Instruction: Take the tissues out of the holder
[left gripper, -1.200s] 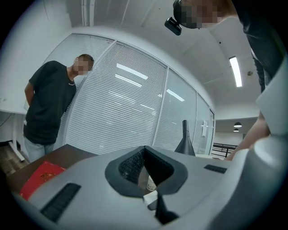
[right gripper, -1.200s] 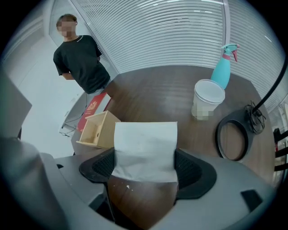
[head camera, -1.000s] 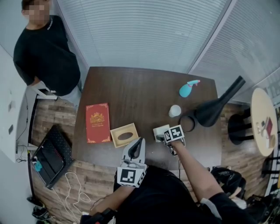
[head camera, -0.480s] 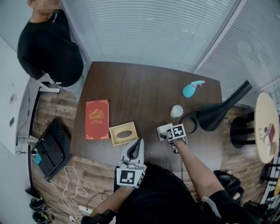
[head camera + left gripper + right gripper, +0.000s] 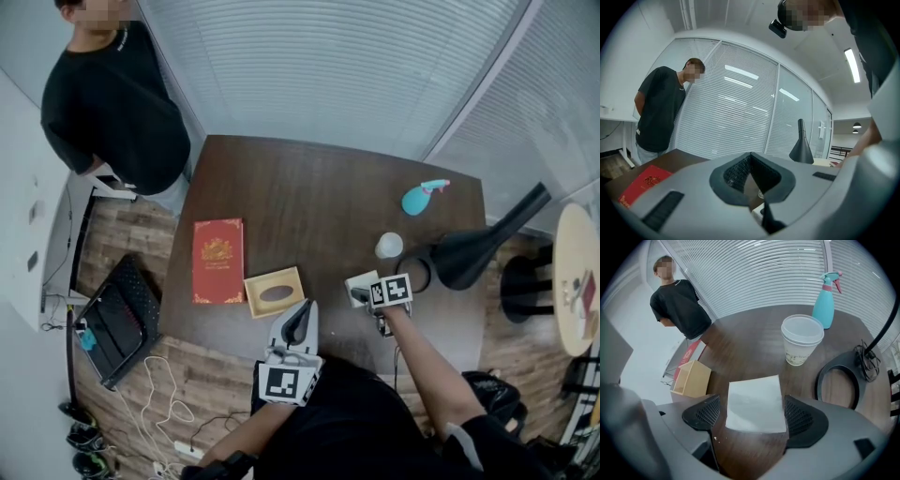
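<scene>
The tissues (image 5: pixel 754 397), a flat white square stack, lay on the dark wooden tabletop (image 5: pixel 309 206) near its 6 o'clock edge, outside the holder (image 5: pixel 255 296). The light wooden holder, with an oval opening in its top, sat at 9 o'clock from them and well apart. The right gripper (image 5: pixel 751 405) was set low over the stack with its jaws spread wide, one black pad on each side. The right pad stood just beside the stack's edge, and a strip of bare wood showed between the left pad and the stack, so the jaws bracketed the tissues without pinching them. The left gripper (image 5: pixel 299 319) hung at 5 o'clock from the holder, at the tabletop's near edge, its jaws closed tip to tip with nothing between them. A white paper cup (image 5: pixel 802 339) stood at 1 o'clock from the tissues, with a teal spray bottle (image 5: pixel 825 298) beyond it. The black ring base of a lamp (image 5: pixel 838 380) lay at 3 o'clock from the stack. A red book (image 5: pixel 217 261) lay at 10 o'clock from the holder, and a person in a black shirt (image 5: pixel 112 103) stood past the tabletop's 10 o'clock corner.
</scene>
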`<state>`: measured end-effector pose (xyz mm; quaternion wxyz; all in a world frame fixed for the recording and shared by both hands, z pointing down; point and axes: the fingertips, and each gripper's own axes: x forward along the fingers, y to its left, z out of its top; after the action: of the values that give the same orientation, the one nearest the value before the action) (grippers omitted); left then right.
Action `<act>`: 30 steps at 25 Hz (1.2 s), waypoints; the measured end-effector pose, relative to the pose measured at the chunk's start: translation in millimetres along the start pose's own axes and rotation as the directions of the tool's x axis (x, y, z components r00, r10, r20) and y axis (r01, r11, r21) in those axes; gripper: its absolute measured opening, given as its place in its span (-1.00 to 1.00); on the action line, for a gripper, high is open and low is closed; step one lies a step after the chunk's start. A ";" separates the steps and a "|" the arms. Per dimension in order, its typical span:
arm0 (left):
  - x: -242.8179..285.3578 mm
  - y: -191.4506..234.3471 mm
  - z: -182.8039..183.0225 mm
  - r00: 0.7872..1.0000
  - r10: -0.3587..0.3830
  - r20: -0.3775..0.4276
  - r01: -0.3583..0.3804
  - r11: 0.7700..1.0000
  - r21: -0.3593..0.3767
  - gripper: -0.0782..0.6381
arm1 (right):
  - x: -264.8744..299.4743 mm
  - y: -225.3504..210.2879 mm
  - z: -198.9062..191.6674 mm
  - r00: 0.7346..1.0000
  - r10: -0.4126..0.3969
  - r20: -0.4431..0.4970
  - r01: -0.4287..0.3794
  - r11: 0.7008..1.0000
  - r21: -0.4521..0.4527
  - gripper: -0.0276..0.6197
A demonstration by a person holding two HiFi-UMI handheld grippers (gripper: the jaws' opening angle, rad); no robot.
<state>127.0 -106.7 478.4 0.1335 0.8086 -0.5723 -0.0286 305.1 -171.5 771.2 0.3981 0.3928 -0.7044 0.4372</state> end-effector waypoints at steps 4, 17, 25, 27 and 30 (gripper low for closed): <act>-3.5 3.5 0.4 1.000 -0.013 0.000 0.013 1.000 -0.003 -0.79 | -9.5 6.0 3.8 0.999 -0.009 0.054 0.008 1.000 0.015 0.39; -23.8 24.2 14.0 0.998 -0.063 -0.007 0.063 0.998 -0.006 -0.79 | -79.1 64.8 36.2 0.923 0.089 0.375 -0.089 0.996 -0.016 0.35; -38.3 47.9 37.1 0.997 -0.077 0.022 0.078 0.996 -0.046 -0.79 | -138.9 139.6 51.9 0.814 0.124 0.567 -0.063 0.990 -0.126 0.19; -41.3 54.2 42.8 0.997 -0.077 0.028 0.078 0.996 -0.048 -0.79 | -151.1 161.4 53.7 0.789 0.135 0.599 -0.056 0.987 -0.149 0.18; -43.7 62.2 51.6 0.996 -0.076 0.041 0.077 0.997 -0.032 -0.79 | -168.4 190.2 57.2 0.756 0.162 0.635 -0.048 0.980 -0.192 0.17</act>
<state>44.6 -94.6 439.6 0.1342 0.8269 -0.5429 -0.0594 184.3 -131.2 544.1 0.1364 0.4451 -0.8528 0.2368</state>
